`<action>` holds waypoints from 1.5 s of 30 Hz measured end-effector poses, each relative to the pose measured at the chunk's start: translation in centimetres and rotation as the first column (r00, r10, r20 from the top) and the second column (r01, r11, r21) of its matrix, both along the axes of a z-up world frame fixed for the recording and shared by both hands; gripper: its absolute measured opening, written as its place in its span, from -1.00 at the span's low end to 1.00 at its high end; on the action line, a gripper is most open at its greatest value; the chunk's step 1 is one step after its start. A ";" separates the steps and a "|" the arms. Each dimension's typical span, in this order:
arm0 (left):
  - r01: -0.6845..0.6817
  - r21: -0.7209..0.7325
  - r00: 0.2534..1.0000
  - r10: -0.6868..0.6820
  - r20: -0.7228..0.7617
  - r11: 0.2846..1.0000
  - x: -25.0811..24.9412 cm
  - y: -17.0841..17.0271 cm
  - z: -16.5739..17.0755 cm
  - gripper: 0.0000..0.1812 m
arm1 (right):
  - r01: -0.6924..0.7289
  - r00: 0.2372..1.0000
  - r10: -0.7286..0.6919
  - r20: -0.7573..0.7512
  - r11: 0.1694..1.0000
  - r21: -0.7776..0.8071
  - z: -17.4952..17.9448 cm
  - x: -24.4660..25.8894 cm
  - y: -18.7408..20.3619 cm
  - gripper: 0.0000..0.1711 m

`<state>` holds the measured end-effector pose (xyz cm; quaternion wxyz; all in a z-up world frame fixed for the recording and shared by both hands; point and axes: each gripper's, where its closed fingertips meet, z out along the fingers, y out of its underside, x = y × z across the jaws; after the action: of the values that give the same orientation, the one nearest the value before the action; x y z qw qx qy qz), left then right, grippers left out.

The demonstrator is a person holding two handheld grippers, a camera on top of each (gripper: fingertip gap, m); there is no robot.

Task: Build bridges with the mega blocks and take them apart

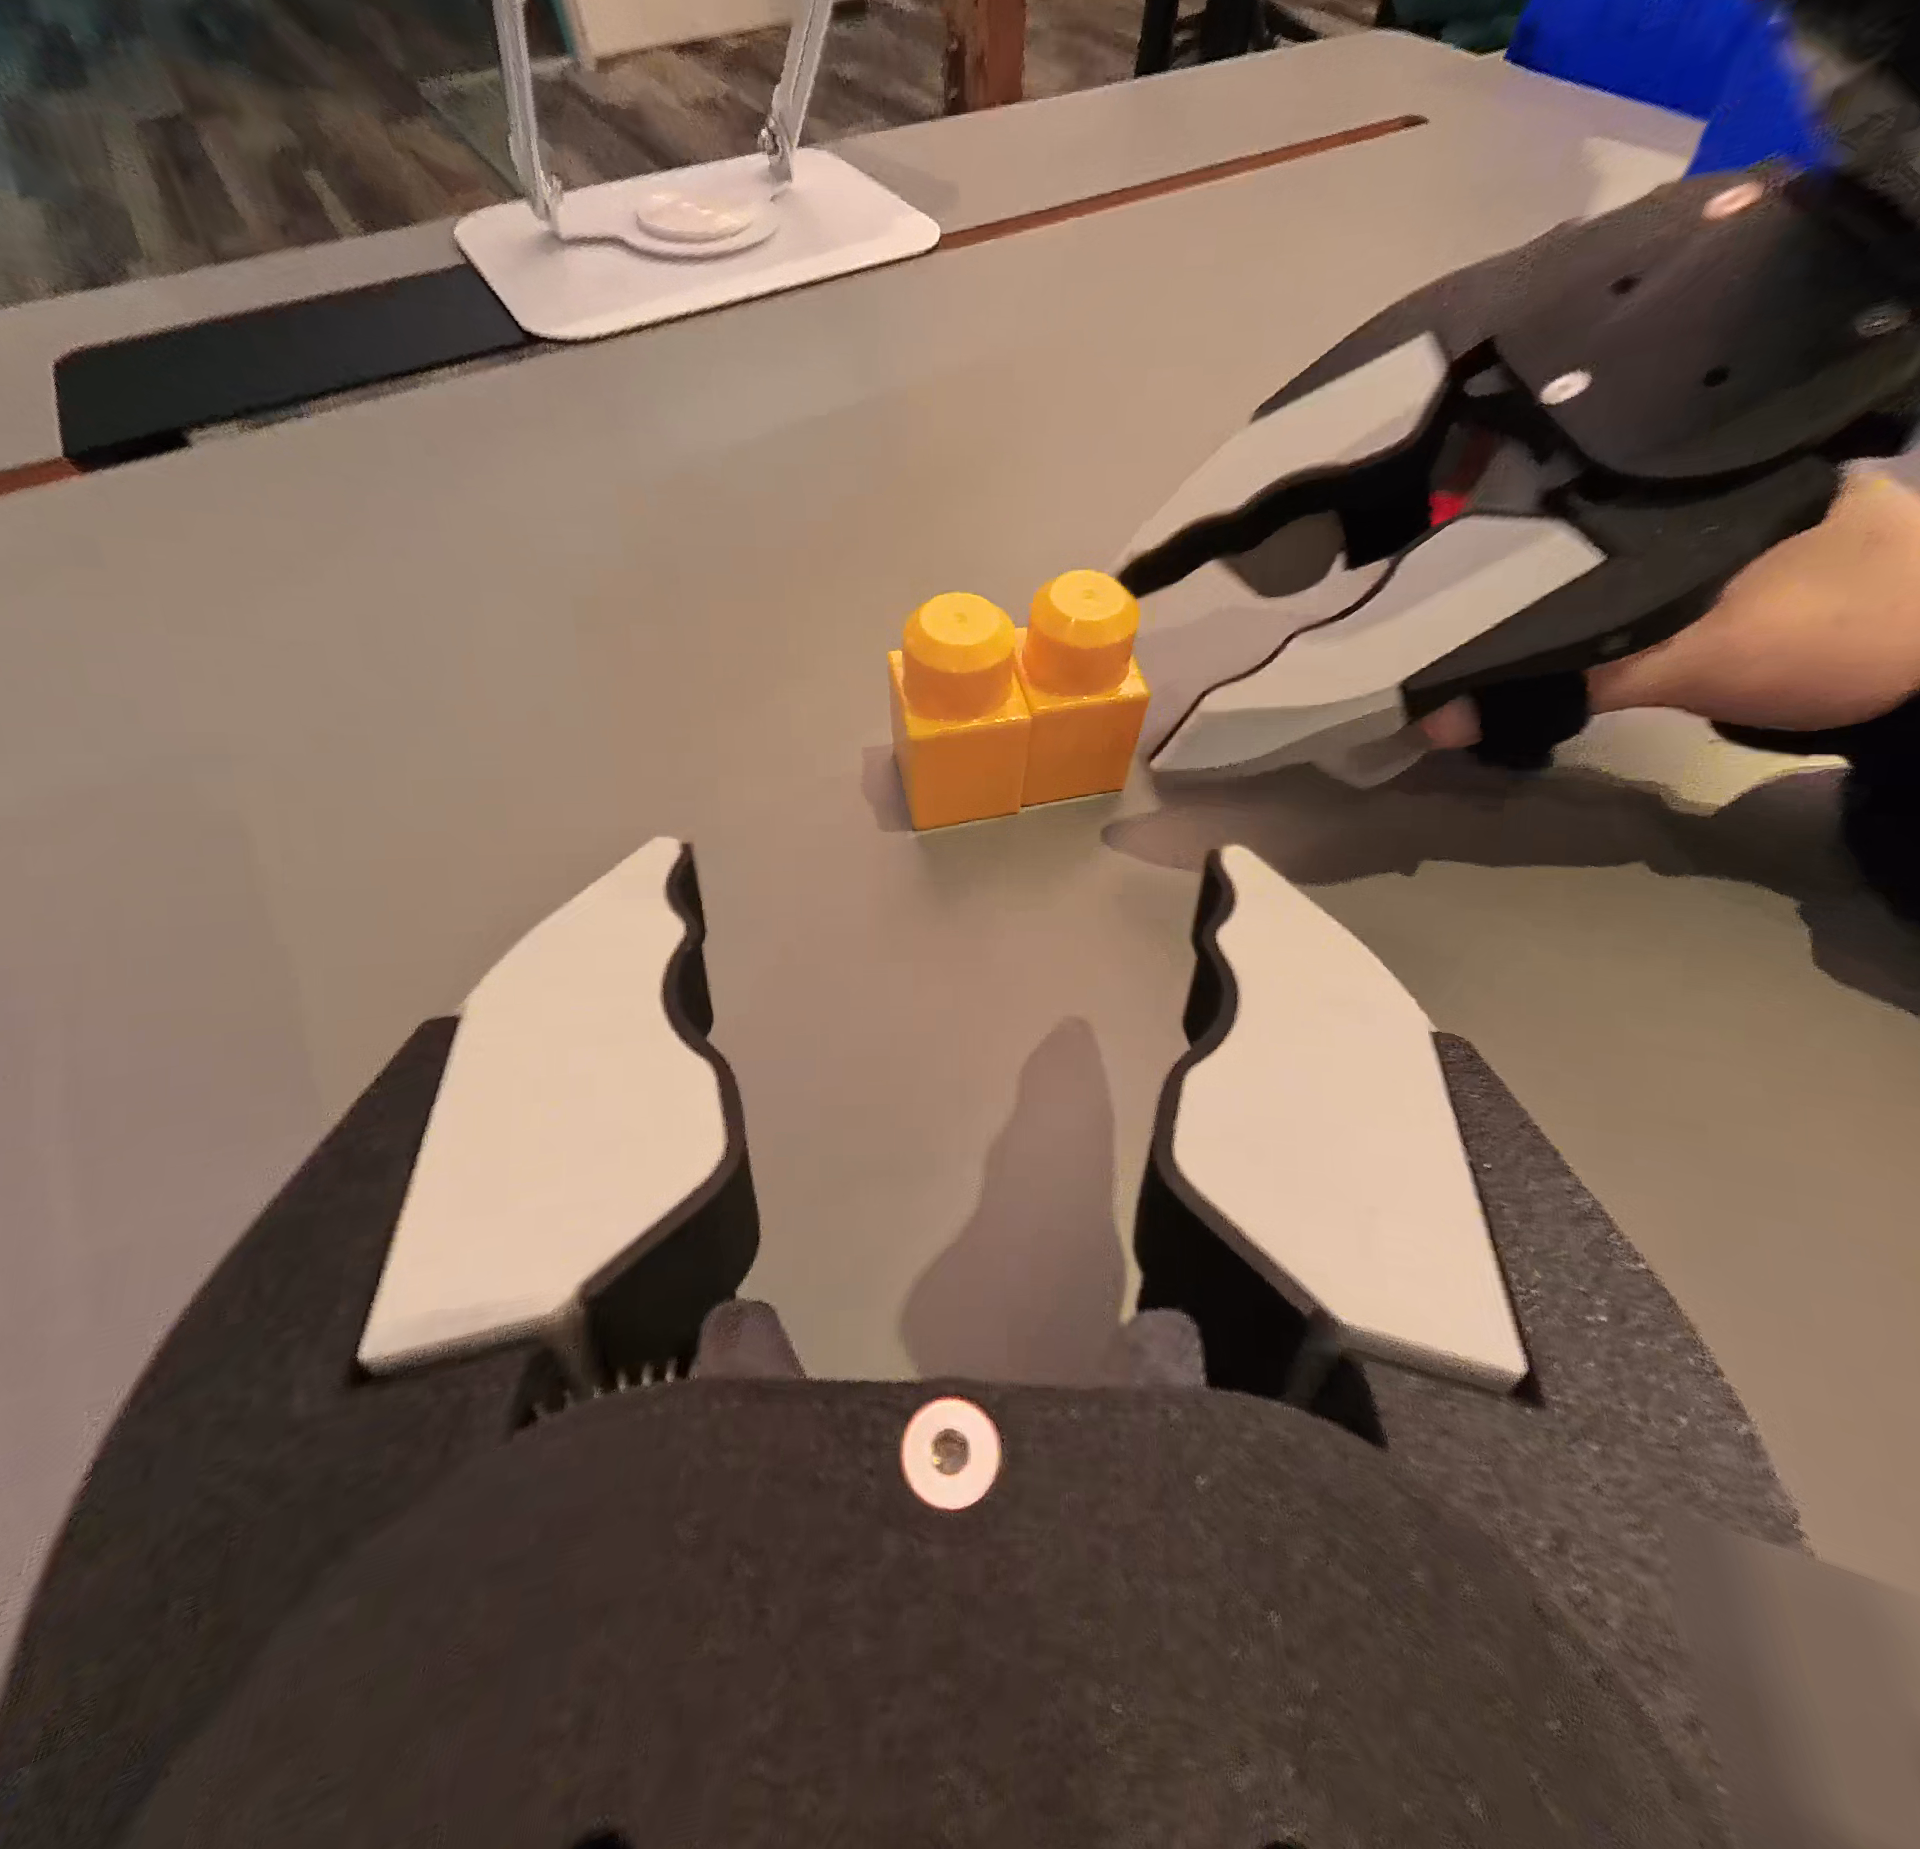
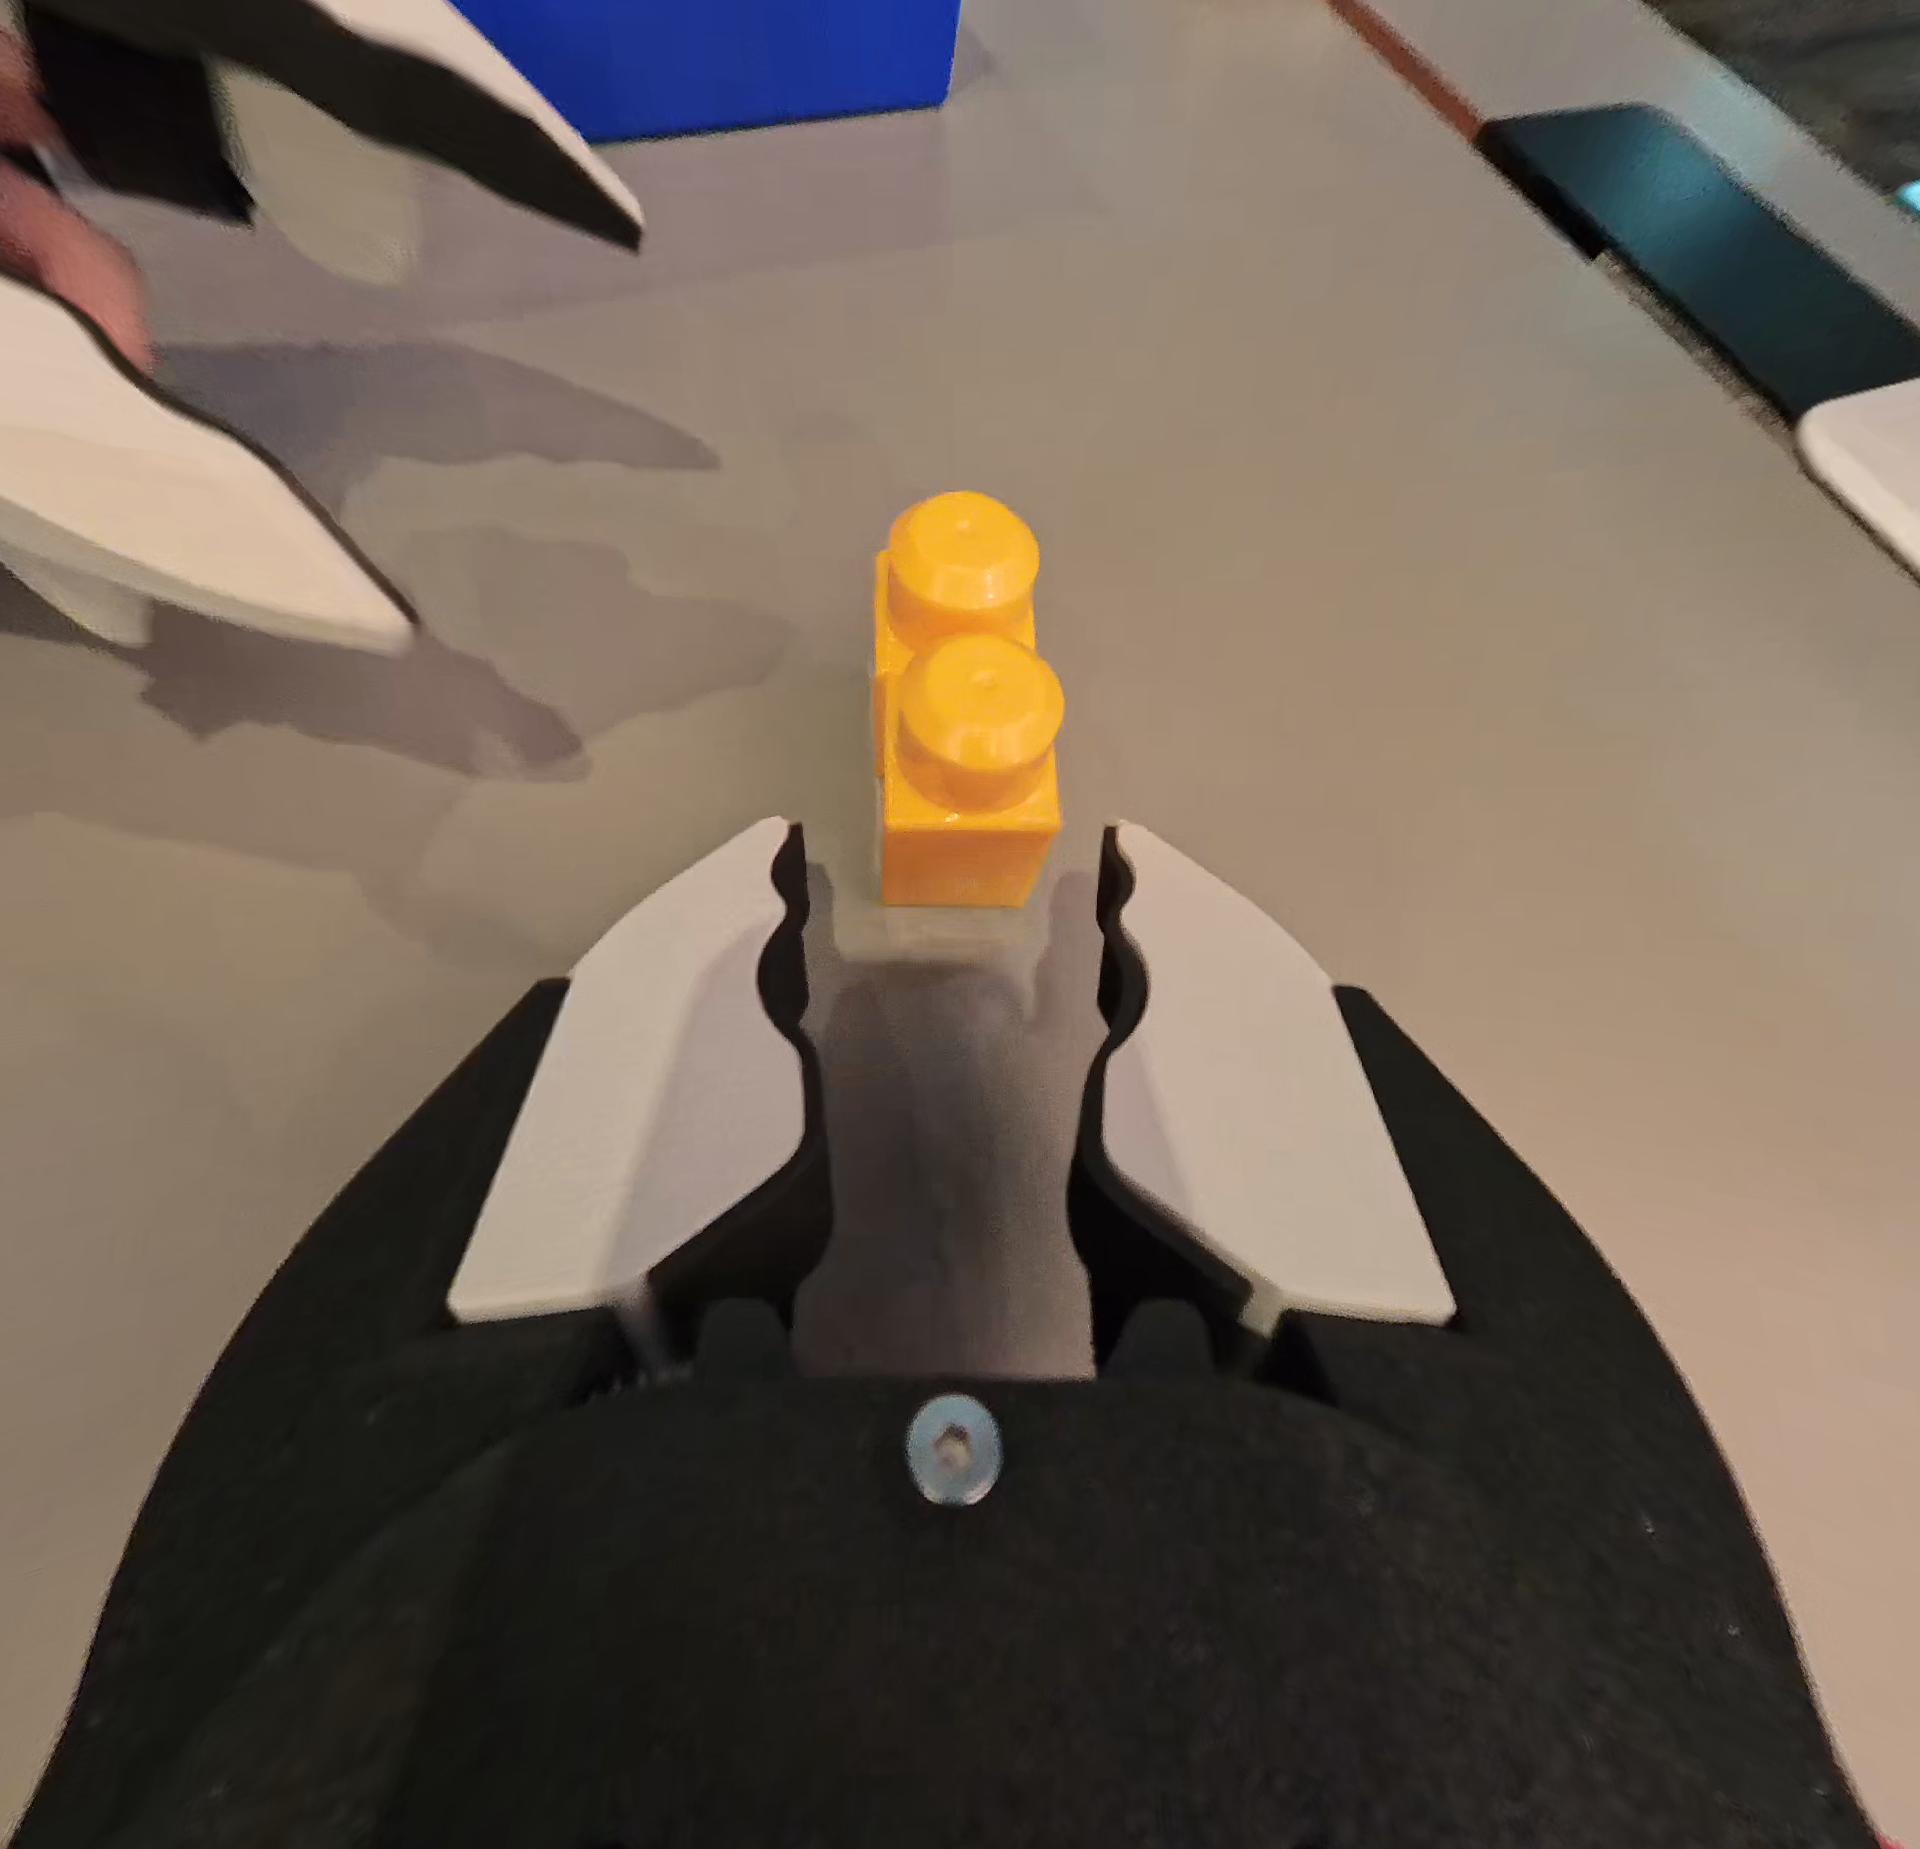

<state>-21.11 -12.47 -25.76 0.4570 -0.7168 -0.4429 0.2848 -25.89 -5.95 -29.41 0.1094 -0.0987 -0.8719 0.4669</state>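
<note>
A flat grey tabletop (image 1: 416, 656) carries two orange blocks (image 1: 1018, 719) standing upright, side by side and touching, studs up. Toward the far edge lie a white base plate (image 1: 831, 251) with a thin stand rising from it and a black flat strip (image 1: 281, 365) just beside it. A blue box (image 2: 707, 23) sits well apart.

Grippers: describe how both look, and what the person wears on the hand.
Left gripper and right gripper match: textured black bodies, pale grey pointed fingers lined with wavy black pads, a silver screw at centre. The hand wears a black fingerless glove; blue clothing shows behind.
</note>
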 end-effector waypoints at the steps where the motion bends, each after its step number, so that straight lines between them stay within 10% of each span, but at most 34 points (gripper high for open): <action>1: -0.019 -0.007 1.000 0.019 0.007 1.000 0.0 0.4 -0.4 0.05 | 0.003 1.000 -0.003 -0.011 1.000 -0.020 0.6 0.2 0.5 -0.38; 18: -0.261 -0.161 0.960 0.274 0.065 0.952 -5.7 5.2 -3.8 0.05 | -0.023 0.993 -0.002 -0.114 0.977 -0.212 6.0 2.8 13.5 -0.49; 45: -0.339 -0.184 0.892 0.377 0.248 0.923 -7.2 4.4 -6.3 -0.05 | -0.042 0.992 0.010 -0.125 0.966 -0.256 6.8 3.2 16.4 -0.50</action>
<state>-28.31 -8.11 -32.11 0.2796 -0.6850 -0.6070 0.2900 -22.69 10.43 -22.57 0.1427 -0.0717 -0.7966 0.5831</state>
